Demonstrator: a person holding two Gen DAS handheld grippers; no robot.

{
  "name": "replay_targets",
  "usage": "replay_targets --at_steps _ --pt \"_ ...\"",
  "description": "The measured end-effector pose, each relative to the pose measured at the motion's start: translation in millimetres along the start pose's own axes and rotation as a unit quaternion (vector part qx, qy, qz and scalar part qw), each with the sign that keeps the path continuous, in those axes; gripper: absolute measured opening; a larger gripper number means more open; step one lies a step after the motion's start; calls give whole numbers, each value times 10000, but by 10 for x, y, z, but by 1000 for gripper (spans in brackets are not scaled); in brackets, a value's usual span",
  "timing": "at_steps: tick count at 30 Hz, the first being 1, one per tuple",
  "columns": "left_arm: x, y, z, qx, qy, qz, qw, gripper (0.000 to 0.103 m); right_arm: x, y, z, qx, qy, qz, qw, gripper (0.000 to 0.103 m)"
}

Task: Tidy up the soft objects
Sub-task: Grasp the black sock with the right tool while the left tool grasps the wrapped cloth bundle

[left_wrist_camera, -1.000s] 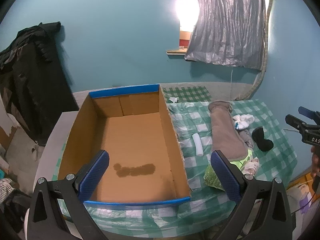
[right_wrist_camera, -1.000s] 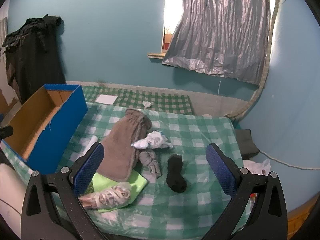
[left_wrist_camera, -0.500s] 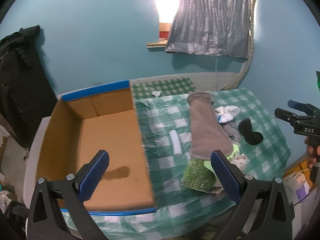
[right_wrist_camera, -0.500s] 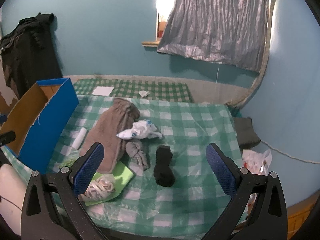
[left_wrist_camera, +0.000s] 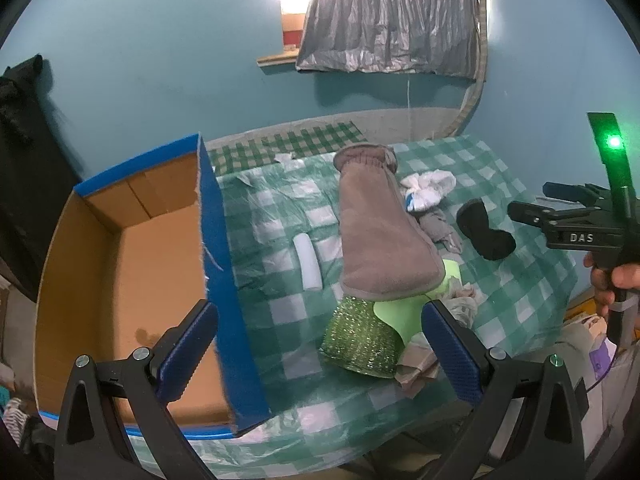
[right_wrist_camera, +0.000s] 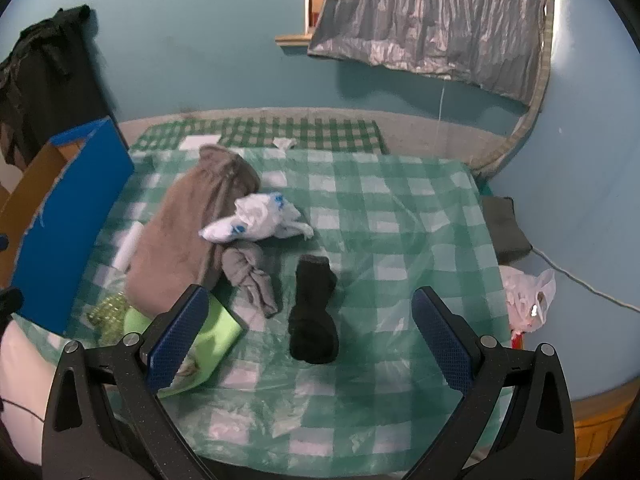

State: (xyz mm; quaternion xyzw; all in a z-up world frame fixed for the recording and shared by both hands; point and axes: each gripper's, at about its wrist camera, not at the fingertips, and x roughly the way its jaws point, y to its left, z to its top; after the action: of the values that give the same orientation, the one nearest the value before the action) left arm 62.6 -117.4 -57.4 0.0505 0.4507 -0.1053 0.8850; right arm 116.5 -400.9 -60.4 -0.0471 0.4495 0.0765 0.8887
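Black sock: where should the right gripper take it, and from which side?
Grip the black sock at its narrowed middle, from straight above, fingers across its width. It lies flat, apart from the grey sock, directly ahead of the open right gripper.

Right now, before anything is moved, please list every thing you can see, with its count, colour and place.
Cardboard box: one, brown inside, blue outside, left end of table, nothing in it.
Tablecloth: one, green-white check under clear plastic.
Large sock: one, grey-brown, middle of table.
White cloth: one, with blue marks, against the large sock.
Grey cloth: one, knotted, nearer than the white cloth.
Black sock: one, right of grey cloth.
White roll: one, between box and large sock.
Glittery green item: one, near edge.
Lime cloth: one, under large sock's end.
Left gripper: open.
Right gripper: open.
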Motion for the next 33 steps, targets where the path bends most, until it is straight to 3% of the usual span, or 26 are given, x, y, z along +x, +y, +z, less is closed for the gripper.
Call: replay_targets --at_steps 16,21,27,29,31,33 --pt "475 -358 -125 387 680 -314 9964 102 652 -51 -78 -59 777 -94 9969 101" --pt "547 -524 -172 579 790 -399 9944 102 823 -67 -119 -103 938 -193 9953 94" --pt "651 -721 -195 786 897 -545 9914 102 958 14 -179 -403 1040 -318 9933 71" --pt "693 -788 -188 813 942 -592 9905 102 979 30 -191 -460 1045 -304 9930 47" --pt "749 -851 -168 834 993 -638 9895 102 988 27 -197 -472 1014 -257 9934 34" --pt "801 -905 -160 856 1035 -664 9887 102 994 -9 -202 -380 1055 -157 9936 33"
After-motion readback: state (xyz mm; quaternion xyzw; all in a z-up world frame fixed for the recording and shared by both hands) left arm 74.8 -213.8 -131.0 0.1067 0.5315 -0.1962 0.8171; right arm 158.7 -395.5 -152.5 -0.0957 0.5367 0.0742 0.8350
